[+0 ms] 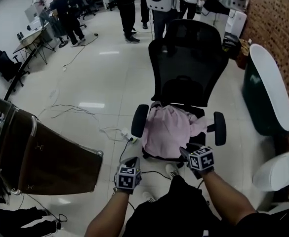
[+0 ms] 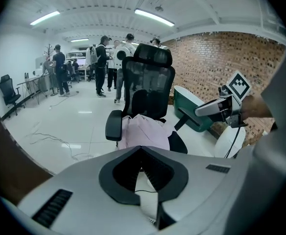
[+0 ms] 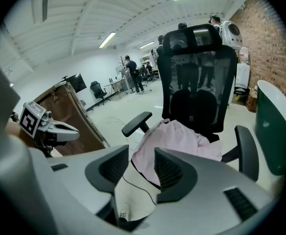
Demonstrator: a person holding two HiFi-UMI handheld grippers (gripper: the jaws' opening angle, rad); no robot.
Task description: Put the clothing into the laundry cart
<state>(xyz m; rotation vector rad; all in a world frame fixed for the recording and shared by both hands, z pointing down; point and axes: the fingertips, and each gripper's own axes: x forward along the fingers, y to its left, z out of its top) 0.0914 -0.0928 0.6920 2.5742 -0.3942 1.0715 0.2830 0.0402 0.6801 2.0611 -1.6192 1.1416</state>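
Claws: right claw, jaws moderately apart and gripping nothing, points at a crumpled pale-pink cloth garment; left claw, jaws closed tip to tip, is empty. Garment: heaped on the seat of a black mesh-backed office chair, covering most of it. Floor: glossy white tiles strewn with loose cables. Red-brick wall at right; people stand at the far end. Laundry cart: brown fabric bin with a metal rim, well left of the chair; contents cannot be made out.
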